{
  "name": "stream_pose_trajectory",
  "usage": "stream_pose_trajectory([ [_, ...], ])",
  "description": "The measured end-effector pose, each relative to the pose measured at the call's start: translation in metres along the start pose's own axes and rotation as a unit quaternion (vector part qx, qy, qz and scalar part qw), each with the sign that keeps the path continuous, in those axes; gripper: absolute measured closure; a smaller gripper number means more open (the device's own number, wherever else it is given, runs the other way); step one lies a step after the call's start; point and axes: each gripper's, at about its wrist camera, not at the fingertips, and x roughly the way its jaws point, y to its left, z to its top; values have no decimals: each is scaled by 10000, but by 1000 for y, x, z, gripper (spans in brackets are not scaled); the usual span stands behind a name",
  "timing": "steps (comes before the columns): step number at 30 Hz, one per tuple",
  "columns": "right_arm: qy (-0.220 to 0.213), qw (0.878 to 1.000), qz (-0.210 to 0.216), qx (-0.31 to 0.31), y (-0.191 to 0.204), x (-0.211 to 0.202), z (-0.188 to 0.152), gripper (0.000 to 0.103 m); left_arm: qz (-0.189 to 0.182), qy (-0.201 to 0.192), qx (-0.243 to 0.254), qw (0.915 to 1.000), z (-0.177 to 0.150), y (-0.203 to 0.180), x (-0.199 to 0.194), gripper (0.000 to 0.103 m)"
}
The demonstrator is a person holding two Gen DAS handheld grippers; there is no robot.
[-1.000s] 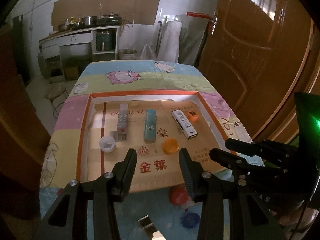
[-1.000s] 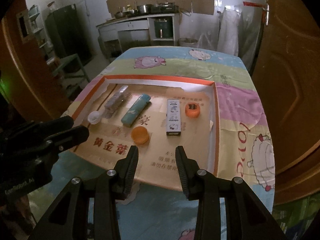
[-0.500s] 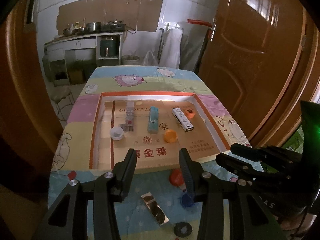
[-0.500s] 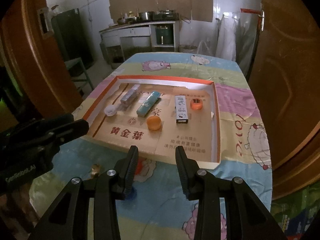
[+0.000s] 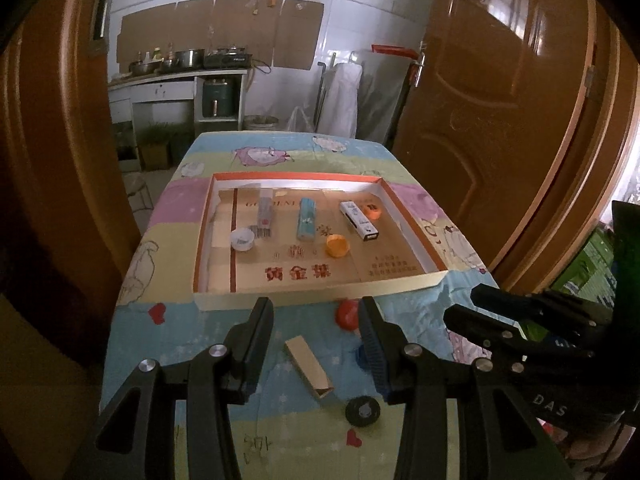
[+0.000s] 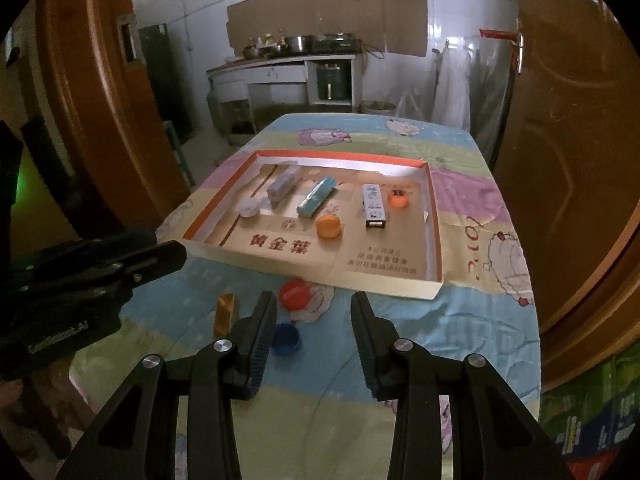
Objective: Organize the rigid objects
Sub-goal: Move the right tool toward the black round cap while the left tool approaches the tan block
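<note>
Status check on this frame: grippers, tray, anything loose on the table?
Left gripper and right gripper open, empty. Tray holds six items. Gold box, red cap, blue cap, black roll outside.

tray (image 5: 320, 290): matt printed cardboard
table cover (image 5: 192, 344): soft printed cloth
door (image 5: 500, 120): glossy varnished wood
orange cap (image 5: 337, 246): smooth plastic
</note>
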Motion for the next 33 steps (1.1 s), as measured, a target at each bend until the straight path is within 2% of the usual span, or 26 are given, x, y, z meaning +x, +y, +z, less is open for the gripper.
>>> stream_pose_trajectory([
  [12, 15, 9999, 149, 81, 14, 1, -40, 63, 76, -115, 34, 9999, -47, 5, -10, 59],
  [15, 21, 9995, 215, 226, 14, 8, -52, 56, 103, -76, -15, 9999, -56, 9, -6, 59],
  [23, 305, 9988, 358, 114, 29, 36, -78, 51, 91, 115, 3, 9999, -73, 16, 3, 59],
  [33, 373, 9983, 376, -239, 50, 55, -86, 50, 216, 145, -153, 9995, -78, 35, 6, 59],
])
